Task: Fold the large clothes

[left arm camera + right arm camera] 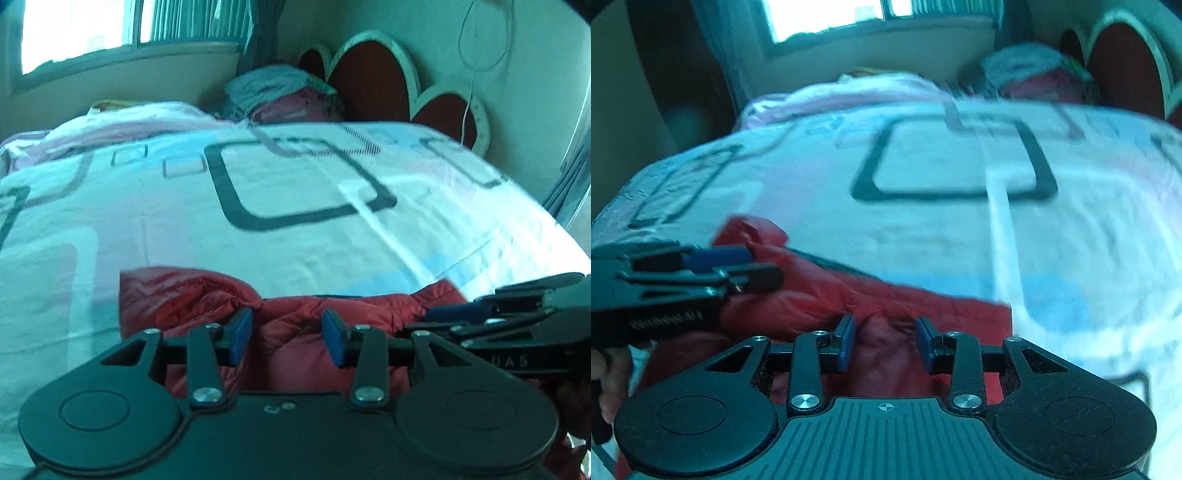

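Jacket on bed, both claws over it

Red puffer jacket (295, 321) lies crumpled at bed's (258, 236) near edge. Left claw (287, 334) and right claw (885, 341) side by side above it, both partly open, pads gripping nothing.

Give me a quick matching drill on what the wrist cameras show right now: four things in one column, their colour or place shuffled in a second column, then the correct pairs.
Things
1. Jacket
2. Bedspread
3. Headboard
4. Gripper pads

Descriptions
A. Blue
B. Puffy and red, lying at the near edge of the bed under both grippers
C. White with dark rounded squares
D. Dark red ovals with white rims, standing against the wall at the far end

Pairs
1-B, 2-C, 3-D, 4-A
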`<action>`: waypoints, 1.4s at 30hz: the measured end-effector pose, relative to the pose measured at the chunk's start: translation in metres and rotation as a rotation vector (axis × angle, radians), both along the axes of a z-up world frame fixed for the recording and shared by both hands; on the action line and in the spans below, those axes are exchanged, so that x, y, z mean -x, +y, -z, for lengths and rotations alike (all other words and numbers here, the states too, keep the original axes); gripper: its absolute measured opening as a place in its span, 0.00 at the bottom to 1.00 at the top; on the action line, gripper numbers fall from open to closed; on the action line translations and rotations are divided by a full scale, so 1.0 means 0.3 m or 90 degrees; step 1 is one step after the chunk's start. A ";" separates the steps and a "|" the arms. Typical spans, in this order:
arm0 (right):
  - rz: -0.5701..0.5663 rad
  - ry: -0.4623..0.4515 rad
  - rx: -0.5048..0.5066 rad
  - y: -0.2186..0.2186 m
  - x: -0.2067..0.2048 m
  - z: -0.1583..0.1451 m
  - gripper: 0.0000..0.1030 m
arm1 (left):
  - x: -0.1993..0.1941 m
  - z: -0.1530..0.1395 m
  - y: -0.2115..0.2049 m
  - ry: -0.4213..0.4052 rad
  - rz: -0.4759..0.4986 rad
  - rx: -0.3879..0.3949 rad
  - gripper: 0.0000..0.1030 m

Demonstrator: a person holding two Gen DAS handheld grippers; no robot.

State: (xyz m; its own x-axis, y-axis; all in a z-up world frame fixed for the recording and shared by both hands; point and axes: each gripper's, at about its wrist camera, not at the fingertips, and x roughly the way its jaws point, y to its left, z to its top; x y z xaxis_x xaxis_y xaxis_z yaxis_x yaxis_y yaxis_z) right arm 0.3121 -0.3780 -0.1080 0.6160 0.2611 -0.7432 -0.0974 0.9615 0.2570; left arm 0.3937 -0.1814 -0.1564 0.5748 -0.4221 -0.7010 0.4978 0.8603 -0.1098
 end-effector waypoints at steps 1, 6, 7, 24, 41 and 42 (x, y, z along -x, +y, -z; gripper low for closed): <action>0.002 0.001 -0.009 -0.013 0.001 0.021 0.34 | -0.005 0.015 -0.011 0.005 -0.003 -0.010 0.40; 0.003 -0.001 0.000 -0.014 0.007 0.051 0.34 | -0.010 0.047 -0.045 0.007 -0.003 -0.048 0.40; 0.003 -0.002 0.004 -0.010 0.007 0.051 0.34 | -0.008 0.044 -0.046 0.005 -0.002 -0.052 0.40; 0.003 -0.039 0.032 0.083 0.380 -0.131 0.35 | 0.368 -0.092 0.058 -0.021 0.058 -0.054 0.47; 0.005 -0.061 -0.002 0.059 0.658 -0.254 0.35 | 0.562 -0.158 0.167 -0.004 0.079 -0.010 0.45; 0.004 -0.054 0.001 0.076 0.670 -0.244 0.35 | 0.574 -0.144 0.165 0.000 0.080 -0.015 0.44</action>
